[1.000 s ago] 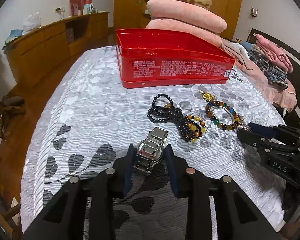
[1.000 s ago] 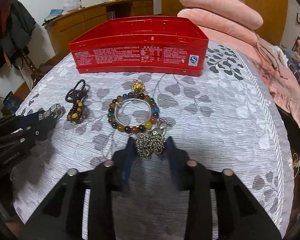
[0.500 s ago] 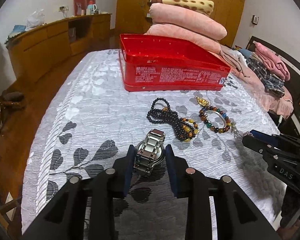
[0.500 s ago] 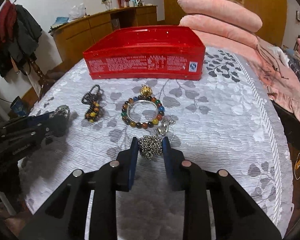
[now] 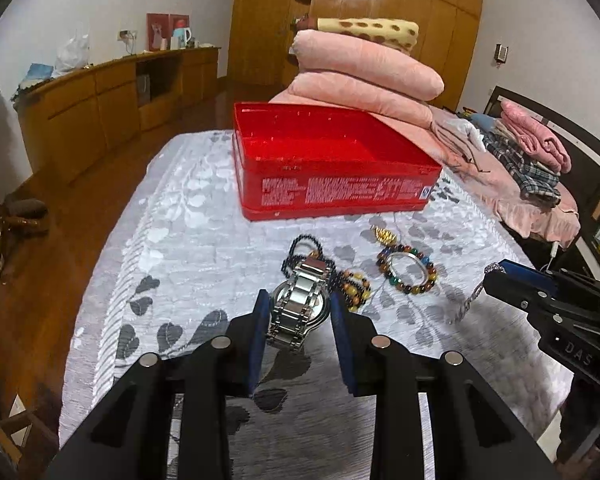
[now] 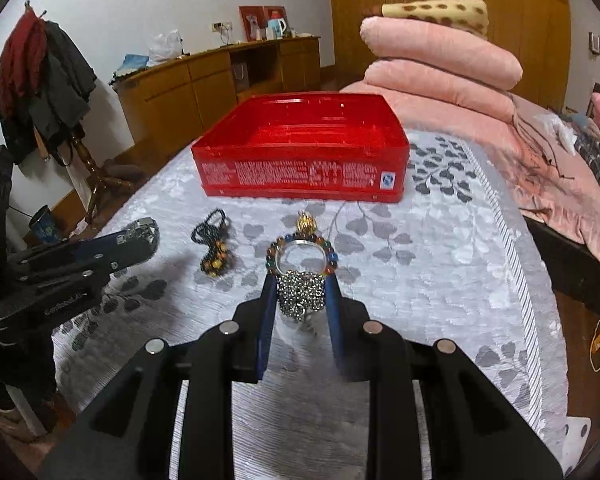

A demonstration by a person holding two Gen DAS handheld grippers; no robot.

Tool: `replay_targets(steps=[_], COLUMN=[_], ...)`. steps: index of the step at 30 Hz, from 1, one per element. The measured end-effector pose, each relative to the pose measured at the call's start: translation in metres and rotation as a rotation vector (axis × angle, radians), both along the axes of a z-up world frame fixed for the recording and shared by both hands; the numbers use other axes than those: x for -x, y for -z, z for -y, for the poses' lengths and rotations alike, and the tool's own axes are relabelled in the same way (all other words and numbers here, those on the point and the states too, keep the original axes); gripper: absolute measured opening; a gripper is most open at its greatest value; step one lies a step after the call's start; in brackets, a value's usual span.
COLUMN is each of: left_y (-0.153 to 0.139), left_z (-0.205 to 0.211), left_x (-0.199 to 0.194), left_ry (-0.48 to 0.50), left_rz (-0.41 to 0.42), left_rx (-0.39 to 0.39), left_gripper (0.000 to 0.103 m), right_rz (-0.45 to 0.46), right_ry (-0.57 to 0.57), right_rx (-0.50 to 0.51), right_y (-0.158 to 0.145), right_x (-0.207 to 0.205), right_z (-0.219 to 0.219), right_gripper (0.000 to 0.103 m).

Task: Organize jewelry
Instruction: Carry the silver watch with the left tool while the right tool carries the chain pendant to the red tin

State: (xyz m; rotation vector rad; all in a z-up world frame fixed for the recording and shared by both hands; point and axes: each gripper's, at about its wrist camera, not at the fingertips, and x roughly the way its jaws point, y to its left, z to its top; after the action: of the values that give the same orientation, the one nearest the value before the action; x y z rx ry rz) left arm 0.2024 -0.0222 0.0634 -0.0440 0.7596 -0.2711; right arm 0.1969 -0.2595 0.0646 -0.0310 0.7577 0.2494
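Note:
My left gripper (image 5: 299,312) is shut on a silver metal watch (image 5: 302,303) and holds it above the bed cover. My right gripper (image 6: 301,292) is shut on a bunched silver bead chain (image 6: 301,293), also lifted; its tail hangs from the fingers in the left wrist view (image 5: 470,298). On the cover lie a black and amber bead string (image 6: 213,246), a multicoloured bead bracelet (image 5: 407,274) around a silver ring, and a gold bead charm (image 6: 307,222). The open red tin box (image 5: 332,160) stands behind them.
The white leaf-pattern bed cover (image 5: 188,240) ends at an edge on the left above a wooden floor. Folded pink quilts (image 5: 364,76) lie behind the box. Clothes (image 5: 528,160) lie at the right. A wooden sideboard (image 5: 100,104) runs along the far wall.
Both grippers have risen from the cover with their pieces: the watch in the left, the silver chain in the right. The right jaws closed on the chain.

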Motion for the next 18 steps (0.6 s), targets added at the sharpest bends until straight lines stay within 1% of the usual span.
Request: replay_targets(steps=[8, 14, 18], left_y=[-0.016, -0.026, -0.028], left_z=[0.002, 0.003, 0.003], left_x=[-0.011, -0.02, -0.026], left_ry=[-0.009, -0.02, -0.026], left_rz=[0.034, 0.058, 0.058], left_rx=[0.006, 0.014, 0.02], left_gripper=[0.031, 0.031, 0.031], right_rz=[0.045, 0.054, 0.059], right_ry=[-0.009, -0.001, 0.001], right_rx=[-0.011, -0.023, -0.029], right_y=[-0.018, -0.024, -0.028], right_x=[-0.006, -0.018, -0.027], right_z=[-0.003, -0.003, -0.004], right_gripper=[0.023, 0.023, 0.023])
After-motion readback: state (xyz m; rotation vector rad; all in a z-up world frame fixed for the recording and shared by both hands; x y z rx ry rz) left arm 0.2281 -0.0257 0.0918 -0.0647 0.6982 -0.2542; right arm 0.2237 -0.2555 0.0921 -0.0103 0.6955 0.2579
